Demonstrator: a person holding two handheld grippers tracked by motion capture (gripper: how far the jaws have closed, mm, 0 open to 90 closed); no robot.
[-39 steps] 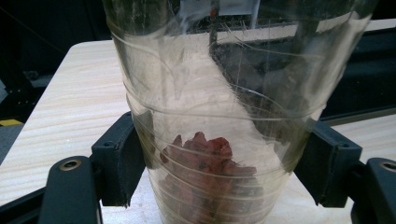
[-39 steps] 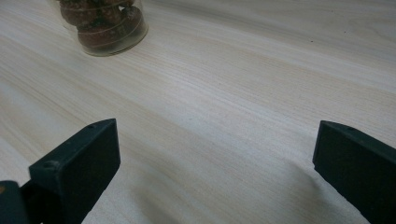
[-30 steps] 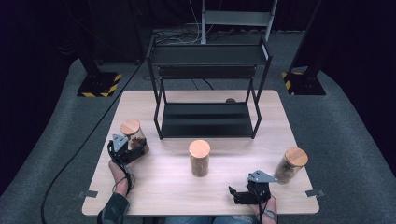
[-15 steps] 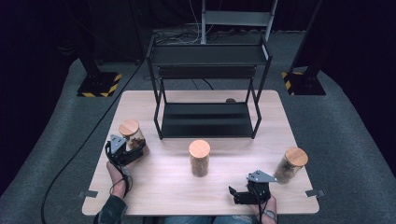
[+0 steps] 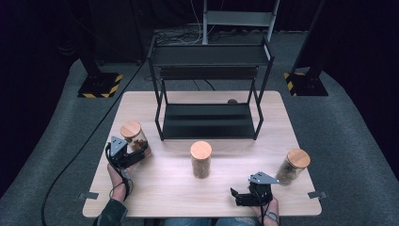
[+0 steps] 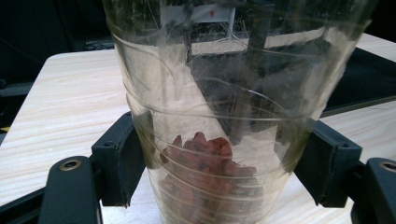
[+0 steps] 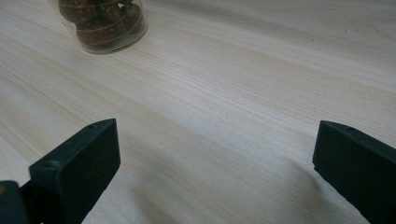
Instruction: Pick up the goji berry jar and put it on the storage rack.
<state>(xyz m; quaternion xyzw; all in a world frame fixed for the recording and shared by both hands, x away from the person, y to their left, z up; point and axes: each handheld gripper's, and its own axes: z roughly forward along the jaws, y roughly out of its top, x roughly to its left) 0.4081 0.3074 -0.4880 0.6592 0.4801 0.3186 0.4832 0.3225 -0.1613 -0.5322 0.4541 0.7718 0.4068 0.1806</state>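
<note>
Left gripper (image 5: 136, 153) clamps jar (image 5: 133, 136); right gripper (image 5: 237, 197) agape.

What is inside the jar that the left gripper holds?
The jar in the left gripper holds reddish-brown pieces heaped at the bottom; the upper part looks empty. The glass is scratched and reflective, so what the pieces are stays unclear.

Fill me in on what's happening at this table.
A person works at a light wooden table with a gripper in each hand. The left gripper is shut on a clear glass jar with a round wooden lid and reddish-brown pieces inside, near the table's left edge. The right gripper rests open near the front edge, holding nothing. Two similar wooden-lidded jars stand free, one at the centre and one at the right. The black two-tier metal shelf behind them holds no jars yet.
</note>
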